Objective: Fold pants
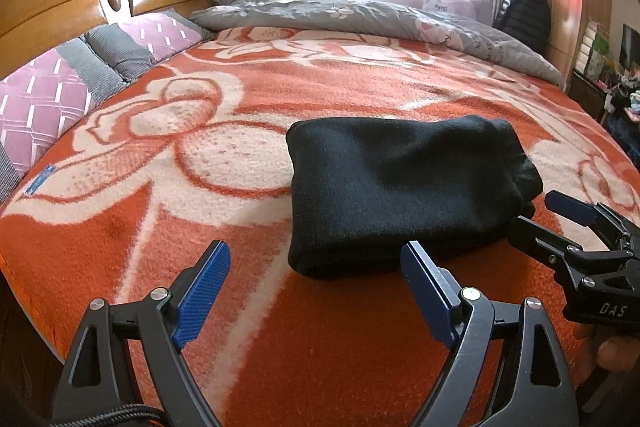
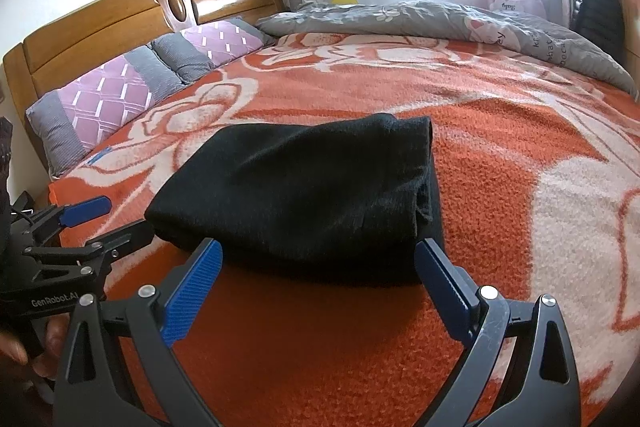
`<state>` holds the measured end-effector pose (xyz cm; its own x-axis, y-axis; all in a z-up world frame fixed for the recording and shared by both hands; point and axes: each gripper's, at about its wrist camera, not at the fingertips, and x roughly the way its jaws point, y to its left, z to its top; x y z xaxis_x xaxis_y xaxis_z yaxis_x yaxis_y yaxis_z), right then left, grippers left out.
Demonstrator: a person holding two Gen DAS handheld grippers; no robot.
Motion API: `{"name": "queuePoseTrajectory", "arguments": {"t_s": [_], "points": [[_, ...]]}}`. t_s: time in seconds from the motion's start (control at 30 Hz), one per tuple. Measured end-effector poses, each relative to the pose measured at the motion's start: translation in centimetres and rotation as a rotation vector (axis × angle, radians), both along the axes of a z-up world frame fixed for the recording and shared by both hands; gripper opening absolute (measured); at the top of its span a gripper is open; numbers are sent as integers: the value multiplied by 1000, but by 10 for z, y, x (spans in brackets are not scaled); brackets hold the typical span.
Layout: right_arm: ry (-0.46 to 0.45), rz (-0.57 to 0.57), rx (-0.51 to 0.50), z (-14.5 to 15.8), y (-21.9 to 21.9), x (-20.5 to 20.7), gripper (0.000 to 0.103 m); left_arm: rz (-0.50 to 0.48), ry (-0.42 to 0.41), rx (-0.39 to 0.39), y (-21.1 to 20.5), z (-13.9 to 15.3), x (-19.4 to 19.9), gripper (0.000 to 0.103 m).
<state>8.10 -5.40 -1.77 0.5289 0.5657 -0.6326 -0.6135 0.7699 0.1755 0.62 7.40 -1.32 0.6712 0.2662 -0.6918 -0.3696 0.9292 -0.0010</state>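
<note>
Blue-padded fingers of the left gripper [image 1: 316, 269] spread wide at the bottom of its frame, grasping nothing; the right gripper [image 2: 318, 267] is likewise released. Between and just beyond them lie the folded black pants [image 2: 296, 195] on the orange floral blanket [image 2: 500, 155] — near edge just at the fingertips. Bare blanket stretches toward the grey quilt [image 1: 360, 15] and pillows [image 1: 44, 99] at upper left.

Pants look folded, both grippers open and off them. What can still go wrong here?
1. The black pants form a thick, soft bundle; its right end shows loose stacked layers, which could spring open unpressed.
2. The left gripper and right gripper sit close to the near edge; pulling back carelessly may snag it.
3. The fuzzy orange blanket could drag the bottom layer.
</note>
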Motion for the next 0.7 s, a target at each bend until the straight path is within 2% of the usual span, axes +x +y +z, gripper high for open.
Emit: {"name": "queuePoseTrajectory", "arguments": {"t_s": [0.13,0.7], "points": [[-1,0,0,3,1,3,97,-1,-1,-25,4,2,3,88],[14,-23,16,7,-7,16,97,-12,7,-31,6,11,16,86]]}}
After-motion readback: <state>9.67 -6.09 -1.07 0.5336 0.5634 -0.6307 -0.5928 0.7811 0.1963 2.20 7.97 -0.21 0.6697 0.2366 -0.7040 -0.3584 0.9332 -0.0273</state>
